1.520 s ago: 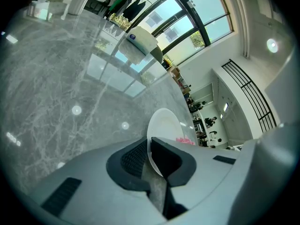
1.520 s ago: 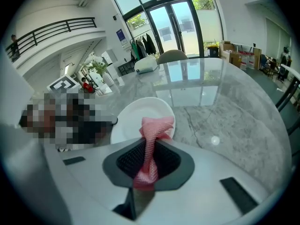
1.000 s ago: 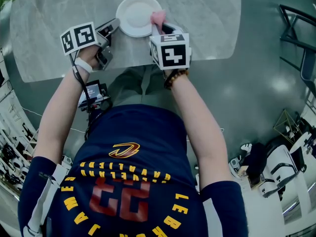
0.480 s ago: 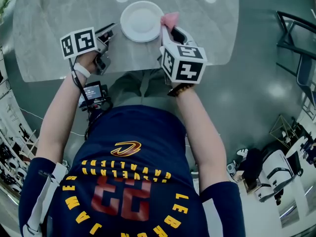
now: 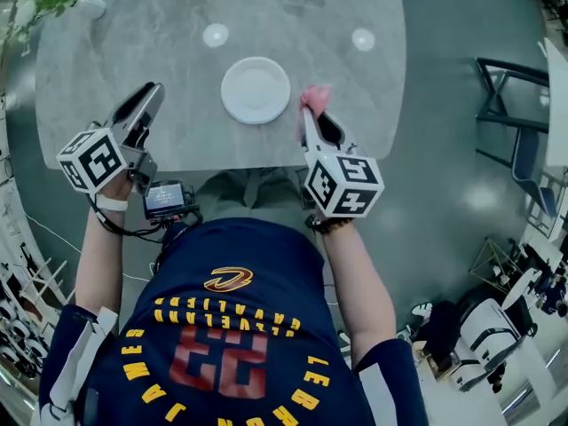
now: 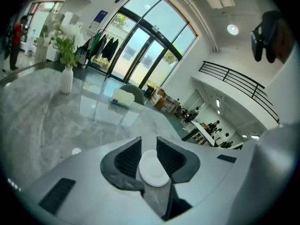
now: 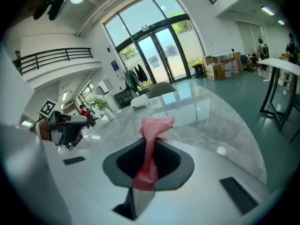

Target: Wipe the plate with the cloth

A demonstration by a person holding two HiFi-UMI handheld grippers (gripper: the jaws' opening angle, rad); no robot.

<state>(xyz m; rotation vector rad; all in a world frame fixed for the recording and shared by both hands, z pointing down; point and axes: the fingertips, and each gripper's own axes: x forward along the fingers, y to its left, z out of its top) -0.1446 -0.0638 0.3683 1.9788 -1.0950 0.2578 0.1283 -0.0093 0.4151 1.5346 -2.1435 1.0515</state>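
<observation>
Right claw [image 7: 151,157]: we hold it clamped on pink cloth [image 7: 154,125]. Cloth bunched, sticks up past jaw tips. In head view, cloth hangs just beside white plate [image 5: 256,90], off its right edge; we cannot tell if touching. Plate lies flat on grey marbled surface [image 5: 133,51], mid-width. Left claw [image 5: 153,91]: we hold it over surface left of plate, well apart from it. Jaws apart, nothing gripped; plate shows through gap, farther off. Vase with flowers [image 6: 67,76] stands on surface's far left corner.
</observation>
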